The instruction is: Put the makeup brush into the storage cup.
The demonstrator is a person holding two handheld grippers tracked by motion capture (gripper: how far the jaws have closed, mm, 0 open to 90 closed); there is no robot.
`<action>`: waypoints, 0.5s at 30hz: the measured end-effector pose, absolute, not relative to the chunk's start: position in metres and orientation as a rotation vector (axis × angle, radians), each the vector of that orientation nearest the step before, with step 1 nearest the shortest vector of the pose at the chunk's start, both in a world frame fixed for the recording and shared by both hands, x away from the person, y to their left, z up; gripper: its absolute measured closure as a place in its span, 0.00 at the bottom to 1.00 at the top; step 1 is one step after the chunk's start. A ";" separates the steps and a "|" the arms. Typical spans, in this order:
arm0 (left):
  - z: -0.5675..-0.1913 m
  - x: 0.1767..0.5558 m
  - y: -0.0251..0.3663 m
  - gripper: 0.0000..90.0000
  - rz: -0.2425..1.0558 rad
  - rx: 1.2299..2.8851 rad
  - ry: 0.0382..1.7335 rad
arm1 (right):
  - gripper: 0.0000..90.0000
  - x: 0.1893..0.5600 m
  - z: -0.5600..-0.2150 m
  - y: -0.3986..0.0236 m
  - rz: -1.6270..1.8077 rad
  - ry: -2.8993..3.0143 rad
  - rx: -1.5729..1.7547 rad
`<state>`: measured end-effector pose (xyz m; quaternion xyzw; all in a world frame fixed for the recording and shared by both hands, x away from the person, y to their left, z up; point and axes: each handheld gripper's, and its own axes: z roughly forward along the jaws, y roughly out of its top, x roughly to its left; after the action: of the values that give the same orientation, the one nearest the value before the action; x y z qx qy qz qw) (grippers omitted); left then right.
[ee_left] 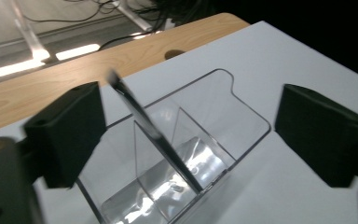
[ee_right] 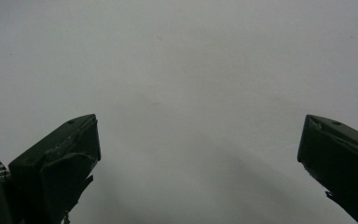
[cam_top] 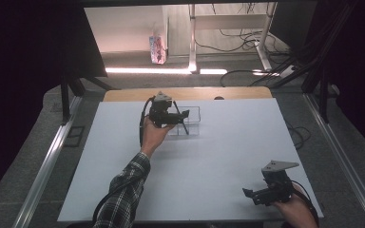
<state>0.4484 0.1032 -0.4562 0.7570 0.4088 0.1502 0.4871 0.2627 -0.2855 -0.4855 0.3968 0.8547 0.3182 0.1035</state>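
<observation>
A: Clear acrylic organiser (cam_top: 190,121) stands on the white table top (cam_top: 209,180), toward twelve o'clock of centre in the high view. In the left gripper view, an upright partition divides its interior into compartments, and its rear wall has a raised step at one corner.

B: Contents?

A: One thin dark pen-like rod (ee_left: 156,133). In the left gripper view it leans inside the organiser, lower end on the floor at the front wall, upper end tilted toward eleven o'clock and rising above the rim. It appears to rest against the partition; exact contact cannot be confirmed.

B: Left gripper status?

A: Left gripper (ee_left: 186,135) is positioned over the organiser, at its nine o'clock side in the high view. Jaws are spread wide. The rod and the organiser lie between them in its own view, but neither pad touches anything. Nothing is held.

B: Right gripper status?

A: Right gripper (cam_top: 249,194) sits near the table's five o'clock corner in the high view, well apart from the organiser, with its jaws pointing toward nine o'clock. In its own view the jaws are spread wide over bare table surface, nothing between them.

B: Other items?

A: Bare wooden strip (cam_top: 123,95) runs along the table's twelve o'clock edge. The left forearm wears a plaid sleeve (cam_top: 126,190).
</observation>
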 end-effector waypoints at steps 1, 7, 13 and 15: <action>-0.456 0.448 0.104 0.06 0.365 1.841 0.989 | 0.00 0.263 -0.486 -0.286 0.938 2.521 1.171; -0.454 0.448 0.109 0.01 0.361 1.857 0.984 | 0.00 0.263 -0.486 -0.285 0.936 2.523 1.171; -0.451 0.446 0.116 0.00 0.360 1.865 0.971 | 0.00 0.263 -0.486 -0.285 0.939 2.523 1.172; -0.449 0.444 0.118 0.00 0.365 1.868 0.965 | 0.00 0.263 -0.486 -0.285 0.939 2.523 1.171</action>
<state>0.4441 0.1176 -0.4492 0.7667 0.3960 0.1499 0.4826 0.2626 -0.2852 -0.4855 0.3969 0.8548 0.3181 0.1028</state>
